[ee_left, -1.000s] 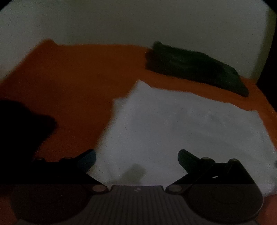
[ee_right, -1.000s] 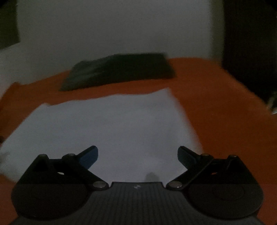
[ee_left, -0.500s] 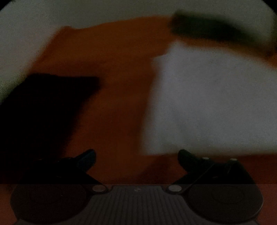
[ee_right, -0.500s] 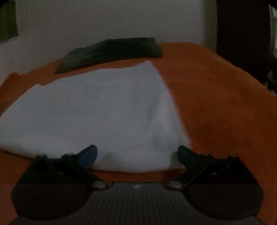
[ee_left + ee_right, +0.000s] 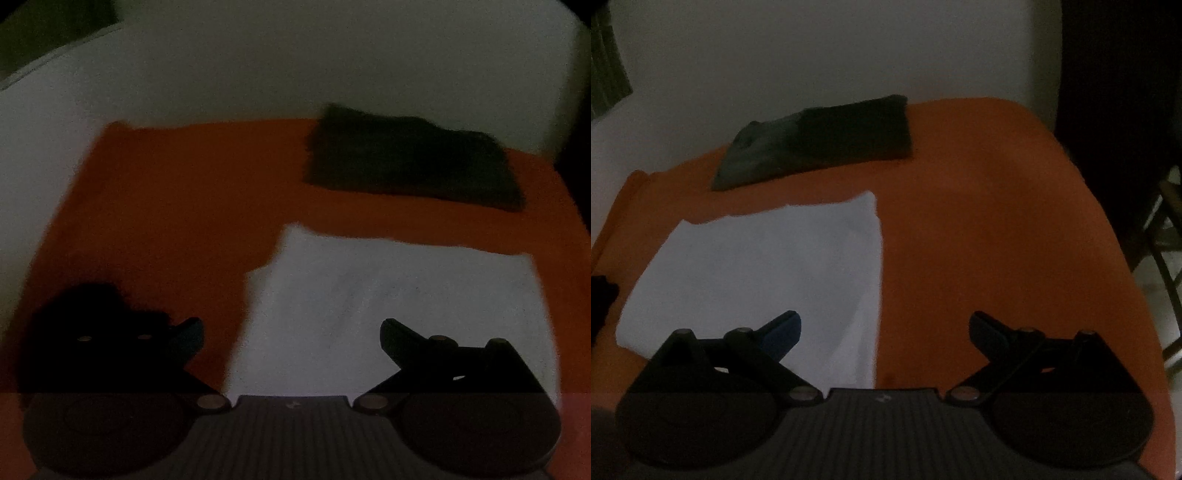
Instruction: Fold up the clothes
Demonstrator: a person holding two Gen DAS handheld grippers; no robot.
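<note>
white garment (image 5: 399, 302) lay flat, folded, on orange bed (image 5: 997, 229), dark folded garment (image 5: 820, 136) behind it. your left gripper (image 5: 291, 336) and right gripper (image 5: 884, 332) hovered spread wide, empty. cloth looked soft, light, floppy; pinch corners at near edge.

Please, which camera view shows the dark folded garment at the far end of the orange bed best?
The right wrist view shows the dark folded garment best: its outline is sharper and a paler, greyish part shows at one end. In the left wrist view the same garment is blurred and almost black, so only its rough shape beyond the white cloth can be told.
</note>
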